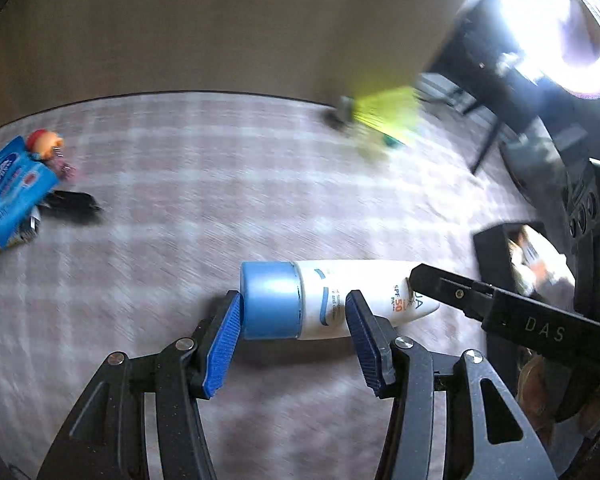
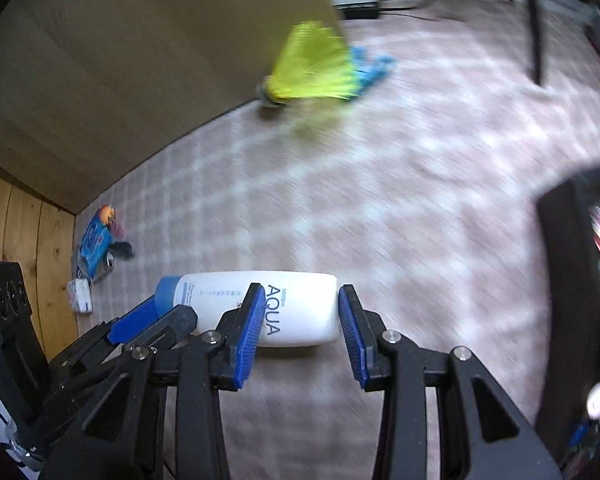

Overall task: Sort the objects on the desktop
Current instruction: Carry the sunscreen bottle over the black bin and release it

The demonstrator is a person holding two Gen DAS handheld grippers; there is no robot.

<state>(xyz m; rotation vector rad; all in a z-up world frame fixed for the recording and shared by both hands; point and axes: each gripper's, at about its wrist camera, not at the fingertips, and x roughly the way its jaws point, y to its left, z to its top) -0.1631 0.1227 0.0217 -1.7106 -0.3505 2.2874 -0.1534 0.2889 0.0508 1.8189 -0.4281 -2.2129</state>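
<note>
A white sunscreen tube [image 1: 352, 298] with a blue cap [image 1: 269, 300] is held level above the checked tablecloth. My left gripper [image 1: 294, 338] is shut on its cap end, blue pads on either side. My right gripper [image 2: 298, 330] is shut on the tube's flat tail end [image 2: 300, 308], by the "AQUA" print. The right gripper's finger [image 1: 452, 290] shows at the tube's tail in the left wrist view. The left gripper's fingers [image 2: 140, 320] show at the cap in the right wrist view.
A yellow shuttlecock [image 1: 380, 114] [image 2: 312, 66] lies at the far edge by a blue item [image 2: 370, 70]. A blue wipes pack [image 1: 12, 190] [image 2: 96, 242], a small figure [image 1: 44, 144] and a black object [image 1: 70, 202] lie left. A black box [image 1: 516, 256] [image 2: 572, 280] of items stands right.
</note>
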